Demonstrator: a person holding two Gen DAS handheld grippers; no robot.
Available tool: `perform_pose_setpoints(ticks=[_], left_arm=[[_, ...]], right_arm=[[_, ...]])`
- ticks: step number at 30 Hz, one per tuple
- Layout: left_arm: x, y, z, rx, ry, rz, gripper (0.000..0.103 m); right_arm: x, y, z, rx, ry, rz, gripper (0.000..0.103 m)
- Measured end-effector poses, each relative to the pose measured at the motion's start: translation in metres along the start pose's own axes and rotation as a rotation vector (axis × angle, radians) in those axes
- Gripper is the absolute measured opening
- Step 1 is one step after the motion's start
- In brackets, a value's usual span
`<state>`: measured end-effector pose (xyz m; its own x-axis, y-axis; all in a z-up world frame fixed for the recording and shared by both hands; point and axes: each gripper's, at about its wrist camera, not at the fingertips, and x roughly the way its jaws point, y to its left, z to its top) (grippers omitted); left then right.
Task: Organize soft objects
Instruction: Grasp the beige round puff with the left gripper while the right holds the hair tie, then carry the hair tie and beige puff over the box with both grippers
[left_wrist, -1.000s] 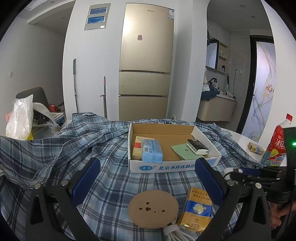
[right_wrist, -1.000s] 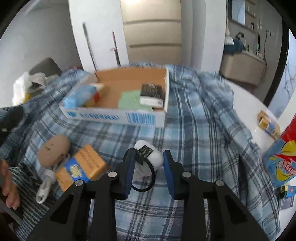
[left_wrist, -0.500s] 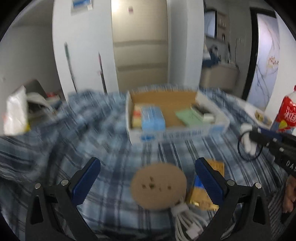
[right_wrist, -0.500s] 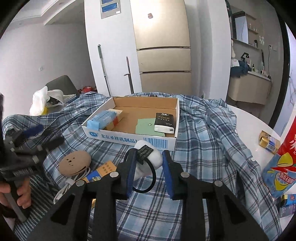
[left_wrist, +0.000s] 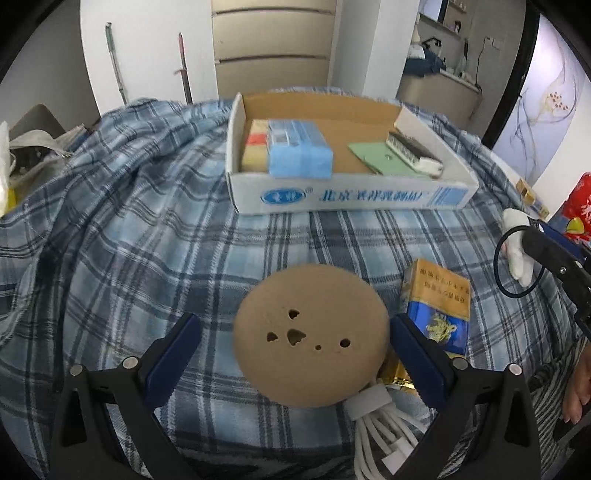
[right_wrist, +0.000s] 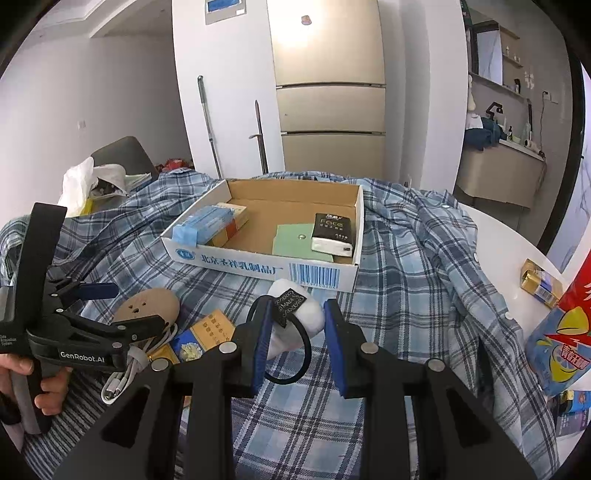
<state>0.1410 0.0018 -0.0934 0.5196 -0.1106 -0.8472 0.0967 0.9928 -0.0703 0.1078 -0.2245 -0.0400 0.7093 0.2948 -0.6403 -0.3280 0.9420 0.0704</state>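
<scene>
— Tan and round, our sponge (left_wrist: 311, 334) sits between the wide-spread pads of our left claw (left_wrist: 295, 354), which has just been closing a little. Not squeezed.

— And our right claw (right_wrist: 295, 332)?

— It pinches the white fluffy hair tie (right_wrist: 295, 317), up above the checked cloth (right_wrist: 406, 295), near the cardboard box (right_wrist: 258, 266).

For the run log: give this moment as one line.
left gripper: open, jaws just closing slightly, around tan sponge | right gripper: shut on white fluffy hair tie | cardboard box: ahead
</scene>
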Motion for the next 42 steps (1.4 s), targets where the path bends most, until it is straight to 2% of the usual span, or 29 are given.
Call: perform_pose_setpoints(ticks=[1, 4, 6, 12, 17, 21, 25, 31, 42], left_arm=[[0.002, 0.000, 0.000, 0.001, 0.011, -0.014, 0.094], [0.003, 0.001, 0.000, -0.006, 0.016, -0.027, 0.092], [0.002, 0.001, 0.000, -0.003, 0.010, -0.035, 0.086], [-0.008, -0.006, -0.002, 0.033, -0.039, 0.001, 0.083], [-0.023, -0.011, -0.004, 0.063, -0.124, 0.027, 0.083], [-0.035, -0.013, -0.006, 0.082, -0.186, 0.003, 0.083], [-0.056, -0.020, -0.011, 0.122, -0.298, -0.014, 0.082], [-0.085, -0.033, -0.021, 0.187, -0.461, -0.043, 0.082], [-0.119, -0.025, -0.035, 0.150, -0.662, -0.069, 0.083]], right_arm=[[0.001, 0.002, -0.001, -0.009, 0.008, 0.001, 0.027], [0.005, 0.013, -0.002, -0.062, 0.026, -0.009, 0.027], [0.006, 0.017, -0.003, -0.082, 0.029, -0.012, 0.027], [0.005, 0.014, -0.003, -0.064, 0.027, -0.011, 0.027], [0.004, 0.014, -0.002, -0.061, 0.020, -0.012, 0.027], [0.001, 0.013, -0.002, -0.056, 0.009, -0.011, 0.027], [-0.004, 0.013, -0.002, -0.056, -0.017, -0.005, 0.027], [-0.020, 0.013, -0.002, -0.053, -0.101, 0.007, 0.027], [-0.043, 0.019, -0.004, -0.067, -0.243, -0.002, 0.027]])
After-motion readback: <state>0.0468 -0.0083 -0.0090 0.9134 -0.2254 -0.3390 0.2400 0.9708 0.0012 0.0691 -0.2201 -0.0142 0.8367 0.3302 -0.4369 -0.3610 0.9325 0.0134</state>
